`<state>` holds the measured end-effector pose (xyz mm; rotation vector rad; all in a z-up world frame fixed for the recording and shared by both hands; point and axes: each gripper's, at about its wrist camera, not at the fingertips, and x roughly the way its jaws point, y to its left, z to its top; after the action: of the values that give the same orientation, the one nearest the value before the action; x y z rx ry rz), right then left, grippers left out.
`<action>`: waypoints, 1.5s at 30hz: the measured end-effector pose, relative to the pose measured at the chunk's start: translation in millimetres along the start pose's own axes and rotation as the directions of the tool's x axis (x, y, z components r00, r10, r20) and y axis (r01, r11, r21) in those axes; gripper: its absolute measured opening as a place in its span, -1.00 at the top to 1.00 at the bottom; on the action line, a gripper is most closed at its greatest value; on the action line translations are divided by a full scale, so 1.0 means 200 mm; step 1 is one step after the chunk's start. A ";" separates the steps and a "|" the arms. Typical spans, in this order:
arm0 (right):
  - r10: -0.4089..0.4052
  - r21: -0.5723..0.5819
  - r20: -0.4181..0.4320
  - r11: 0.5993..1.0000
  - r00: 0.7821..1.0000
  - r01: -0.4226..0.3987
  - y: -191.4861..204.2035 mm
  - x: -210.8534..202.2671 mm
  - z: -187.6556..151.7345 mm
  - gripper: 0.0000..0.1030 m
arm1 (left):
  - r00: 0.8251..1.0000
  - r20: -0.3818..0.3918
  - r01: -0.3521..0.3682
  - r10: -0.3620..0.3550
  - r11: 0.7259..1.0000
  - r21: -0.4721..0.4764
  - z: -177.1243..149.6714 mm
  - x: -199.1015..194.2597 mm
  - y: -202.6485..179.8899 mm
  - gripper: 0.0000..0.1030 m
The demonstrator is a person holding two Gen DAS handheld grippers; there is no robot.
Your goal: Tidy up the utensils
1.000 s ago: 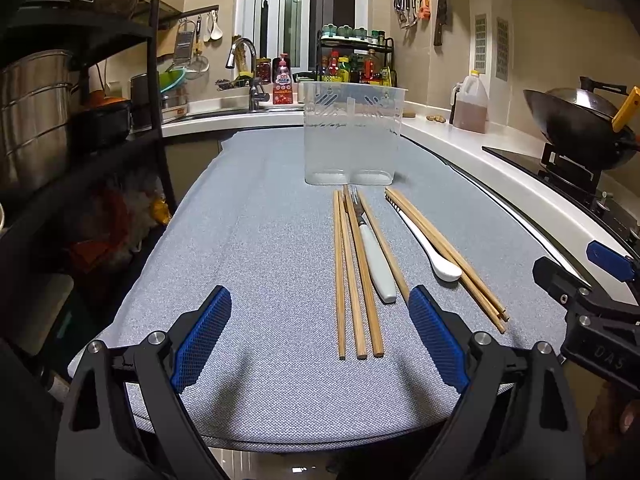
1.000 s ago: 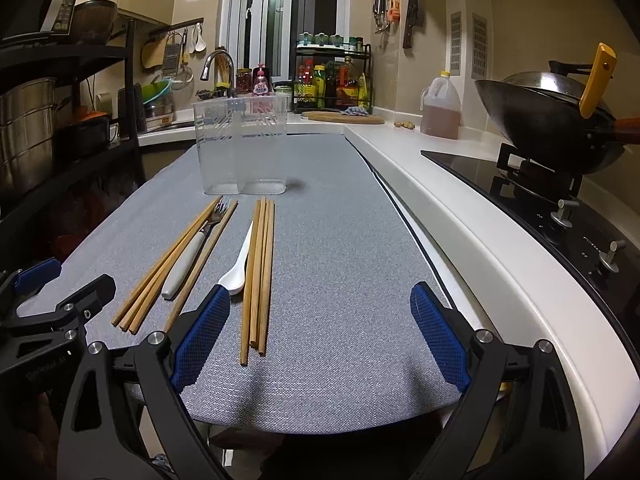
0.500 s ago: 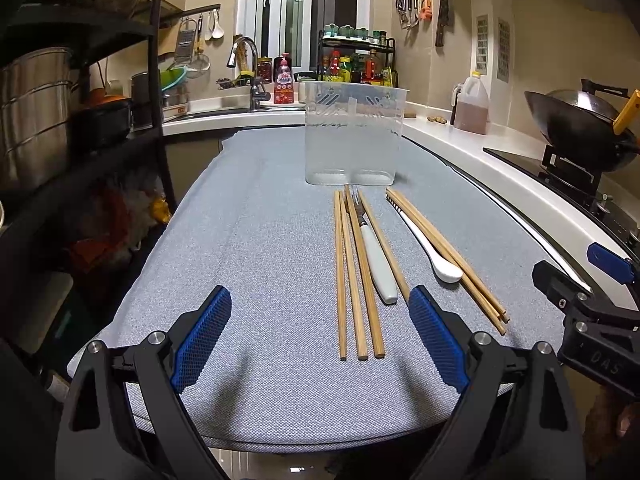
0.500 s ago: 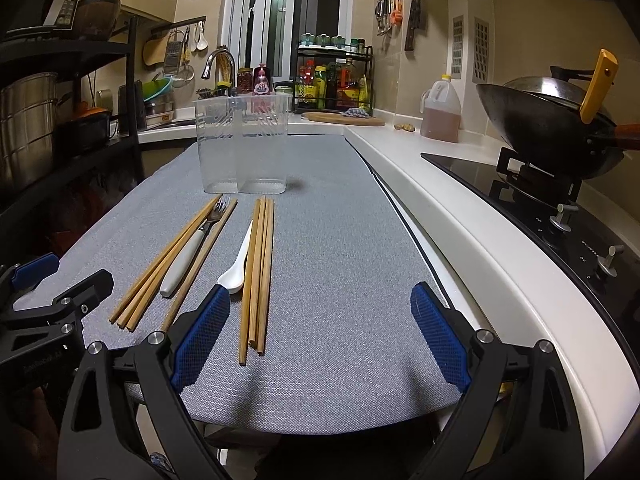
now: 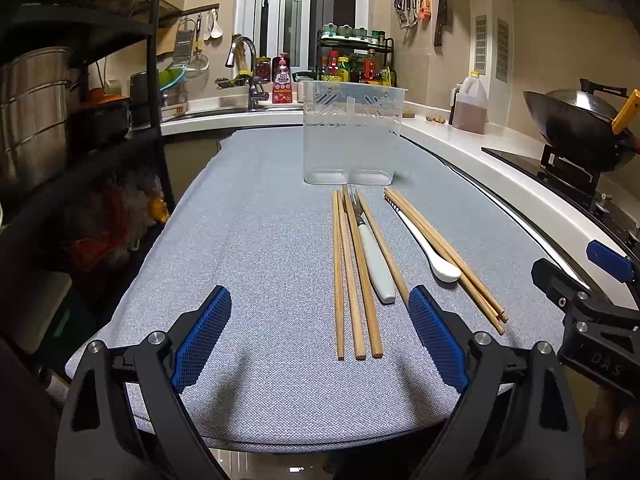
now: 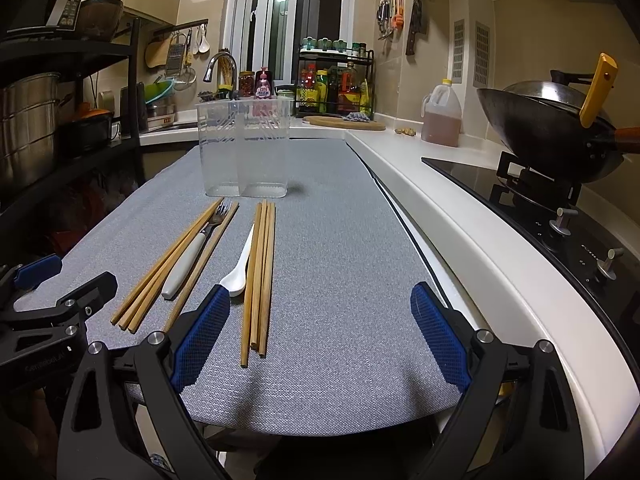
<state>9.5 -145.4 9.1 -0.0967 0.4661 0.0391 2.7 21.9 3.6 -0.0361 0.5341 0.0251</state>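
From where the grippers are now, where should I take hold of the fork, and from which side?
Grip the fork by its white handle, near the middle, coming down from above with the jaws across its width. It lies flat on the grey mat, tines toward the clear holder. Chopsticks lie close on both sides, so space for the jaws is narrow. The left gripper, open, is probably nearer.

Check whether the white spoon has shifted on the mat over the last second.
No. The white spoon keeps its spot in front of the clear container, its bowl still against the right chopstick bundle.
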 end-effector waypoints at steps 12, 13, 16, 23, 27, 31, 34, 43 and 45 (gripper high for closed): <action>0.008 -0.003 0.015 1.000 1.000 -0.008 0.00 -0.01 0.00 -0.74 | 1.000 0.004 0.001 -0.001 1.000 -0.004 0.00 -0.01 0.00 -0.70; 0.009 -0.002 0.016 1.000 1.000 -0.009 0.00 -0.01 0.00 -0.74 | 1.000 0.005 0.000 0.000 1.000 -0.004 0.00 -0.01 0.00 -0.70; 0.004 -0.003 0.018 1.000 1.000 -0.004 0.00 -0.01 0.00 -0.74 | 1.000 0.006 0.000 0.000 1.000 -0.004 0.00 -0.01 0.00 -0.70; -0.007 -0.002 0.042 1.000 0.999 0.007 0.00 -0.03 0.00 -0.69 | 1.000 0.006 0.000 0.000 1.000 -0.006 0.00 -0.01 0.00 -0.70; -0.027 0.008 0.035 1.000 0.999 0.026 -0.02 -0.01 -0.01 -0.48 | 1.000 0.004 0.000 0.000 1.000 -0.004 0.00 -0.01 0.00 -0.70; -0.014 0.040 0.033 0.999 0.999 0.013 -0.05 -0.01 0.00 -0.40 | 1.000 0.003 0.001 -0.001 1.000 -0.007 0.00 -0.01 0.00 -0.70; 0.011 0.053 0.016 0.999 1.000 -0.012 -0.05 0.00 -0.01 -0.35 | 1.000 0.001 0.003 -0.003 1.000 -0.006 0.00 -0.01 0.00 -0.70; 0.097 0.083 -0.065 0.992 0.993 -0.092 -0.07 0.09 -0.03 0.14 | 0.999 -0.032 -0.004 0.003 1.000 -0.031 0.01 0.03 0.03 -0.37; 0.117 0.085 -0.091 0.990 0.989 -0.109 -0.07 0.13 -0.04 0.31 | 0.999 -0.052 0.002 -0.004 0.999 -0.038 0.00 0.05 0.03 -0.20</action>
<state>29.9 -159.9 -8.4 0.0065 0.5682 0.1272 11.5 28.6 -0.9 -0.0743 0.5859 0.0309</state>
